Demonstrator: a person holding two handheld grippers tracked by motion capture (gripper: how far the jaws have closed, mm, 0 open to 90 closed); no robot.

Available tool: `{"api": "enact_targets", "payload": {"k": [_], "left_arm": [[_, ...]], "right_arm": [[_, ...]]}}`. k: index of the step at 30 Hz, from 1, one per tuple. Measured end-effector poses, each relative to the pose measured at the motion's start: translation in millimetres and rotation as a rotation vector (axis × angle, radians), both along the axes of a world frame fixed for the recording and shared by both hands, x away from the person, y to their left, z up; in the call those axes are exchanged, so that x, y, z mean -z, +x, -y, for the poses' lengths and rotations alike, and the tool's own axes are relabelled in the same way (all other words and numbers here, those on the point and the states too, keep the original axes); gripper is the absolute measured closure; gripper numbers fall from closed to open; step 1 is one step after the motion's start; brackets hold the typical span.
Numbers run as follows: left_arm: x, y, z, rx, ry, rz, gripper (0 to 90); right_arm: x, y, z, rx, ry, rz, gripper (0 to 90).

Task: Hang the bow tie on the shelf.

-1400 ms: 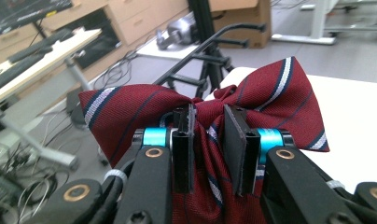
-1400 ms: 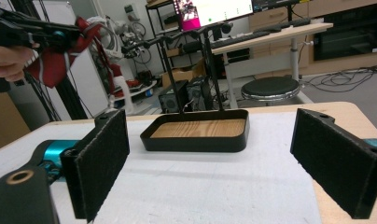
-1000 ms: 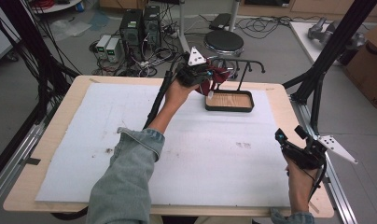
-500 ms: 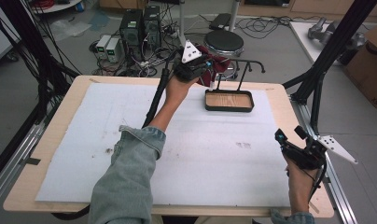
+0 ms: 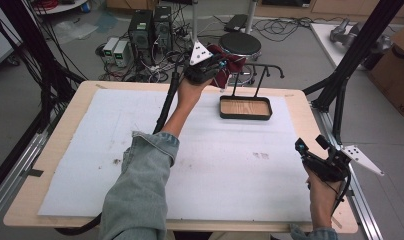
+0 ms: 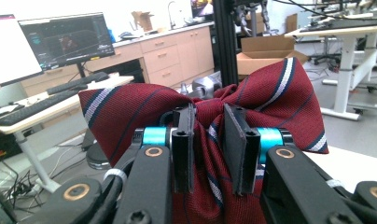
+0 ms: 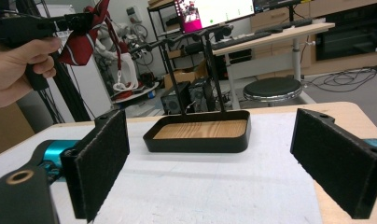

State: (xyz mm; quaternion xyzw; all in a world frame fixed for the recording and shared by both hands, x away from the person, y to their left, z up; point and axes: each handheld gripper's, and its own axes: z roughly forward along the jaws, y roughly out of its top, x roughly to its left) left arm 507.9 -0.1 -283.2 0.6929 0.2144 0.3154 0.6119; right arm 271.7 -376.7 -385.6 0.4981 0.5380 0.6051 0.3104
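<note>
My left gripper (image 5: 216, 68) is raised over the table's far edge, shut on a bunched dark red tie (image 5: 231, 61) with white and navy stripes. In the left gripper view the tie (image 6: 140, 109) bulges out to both sides of the jaws, and the gripper (image 6: 210, 144) pinches its middle. A black stand sits just right of it: a tray with a wooden floor (image 5: 244, 108) and a T-shaped rail (image 5: 260, 67) above. My right gripper (image 5: 304, 149) rests near the table's right front, open and holding nothing. In its own view the right gripper (image 7: 214, 163) faces the tray (image 7: 198, 135), with the tie (image 7: 81, 44) held high at the left.
A white mat (image 5: 215, 165) covers the wooden table. Beyond the far edge stand a round stool (image 5: 242, 45), computer boxes (image 5: 150, 27) and loose cables. Black frame posts (image 5: 360, 50) rise at both sides of the table.
My left gripper has lifted the tie higher and carried it a little farther back, above the stand's left end. The right gripper has stayed still.
</note>
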Motion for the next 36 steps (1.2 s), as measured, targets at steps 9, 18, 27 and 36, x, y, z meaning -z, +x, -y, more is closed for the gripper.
{"api": "enact_targets", "payload": {"k": [9,18,27,36], "left_arm": [[6.4,10.0,-0.8,-0.01,-0.048,0.013,73.8],[12.2,22.2,-9.7,-0.071,-0.045,-0.001,73.8],[20.5,31.1,-13.5,-0.11,0.001,-0.018,73.8],[34.0,33.4,-8.1,-0.117,0.056,-0.063,73.6]], "right_arm": [[0.7,-0.5,-1.3,-0.011,-0.001,-0.003,10.5],[1.1,-2.2,1.0,-0.009,0.002,-0.007,10.5],[1.2,-2.1,0.0,-0.014,0.004,-0.01,10.5],[0.9,-2.8,0.8,-0.016,0.012,-0.011,10.5]]}}
